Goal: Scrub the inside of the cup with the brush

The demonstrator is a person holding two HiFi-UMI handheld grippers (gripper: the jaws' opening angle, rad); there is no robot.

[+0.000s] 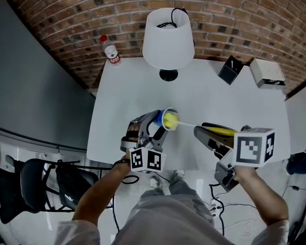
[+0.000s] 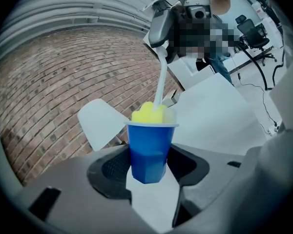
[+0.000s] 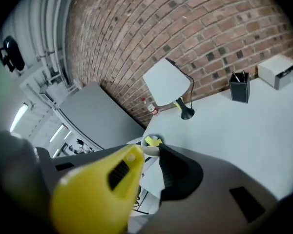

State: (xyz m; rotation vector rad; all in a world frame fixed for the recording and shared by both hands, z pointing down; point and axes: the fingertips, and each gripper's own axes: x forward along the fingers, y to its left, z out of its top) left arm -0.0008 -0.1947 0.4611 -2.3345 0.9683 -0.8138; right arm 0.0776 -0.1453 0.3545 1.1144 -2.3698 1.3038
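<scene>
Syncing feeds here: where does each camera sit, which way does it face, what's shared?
Head view: on the head, steeply down at the table; forearms, left gripper, right gripper show.
Left gripper view: along its own jaws, clamped on the cup.
Right gripper view: along its jaws, gripping the brush, toward the lamp.
All share the brush's yellow head in the cup.

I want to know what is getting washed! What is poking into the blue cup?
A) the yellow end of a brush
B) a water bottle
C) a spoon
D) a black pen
A: the yellow head of the brush sits in the mouth of the blue cup, its white stem rising out of it, while the left gripper holds the cup by its sides.
</scene>
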